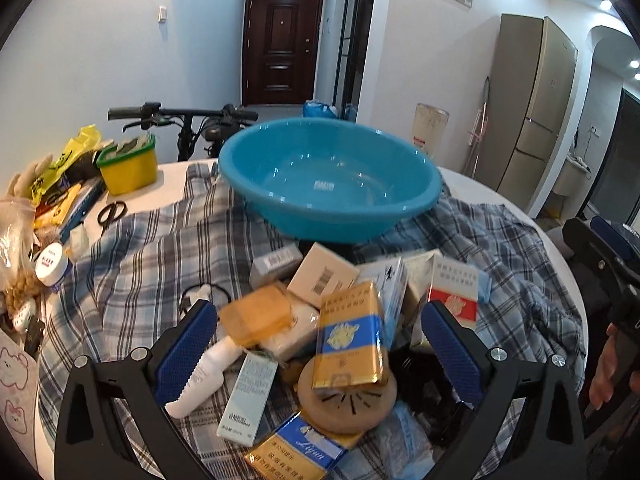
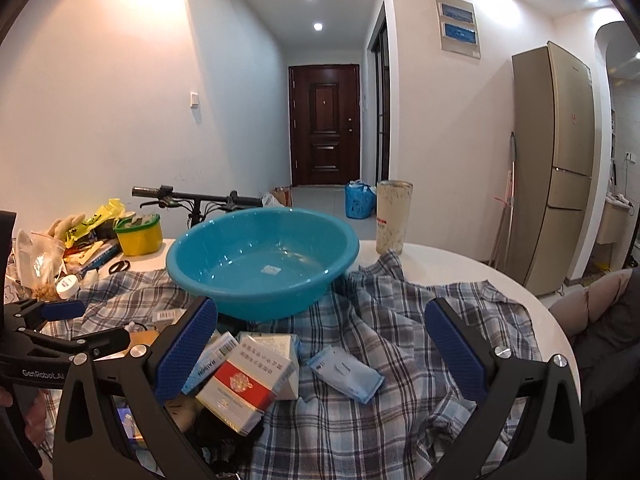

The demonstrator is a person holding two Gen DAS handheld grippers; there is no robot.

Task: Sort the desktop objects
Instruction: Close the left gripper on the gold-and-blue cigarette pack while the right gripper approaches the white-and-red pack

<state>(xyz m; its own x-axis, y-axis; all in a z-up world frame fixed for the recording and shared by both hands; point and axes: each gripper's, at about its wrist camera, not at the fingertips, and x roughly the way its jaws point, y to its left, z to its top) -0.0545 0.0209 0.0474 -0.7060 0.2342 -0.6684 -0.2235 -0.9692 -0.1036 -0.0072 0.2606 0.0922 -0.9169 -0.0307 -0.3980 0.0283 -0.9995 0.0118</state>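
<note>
Above cluttered pile [image 1: 320,344], left gripper [image 1: 320,344] spread, right gripper [image 2: 320,344] spread

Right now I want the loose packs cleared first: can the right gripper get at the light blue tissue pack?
Probably yes. The right gripper is open, and the light blue tissue pack lies alone on the plaid cloth between its fingers, nothing on top.

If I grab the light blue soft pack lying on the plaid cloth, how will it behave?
The light blue soft pack looks like a flat pouch with crimped ends, so it will probably flex and sag when gripped. It seems light. It lies alone on the wrinkled plaid cloth, so pushing it may bunch the fabric rather than slide cleanly.
</note>
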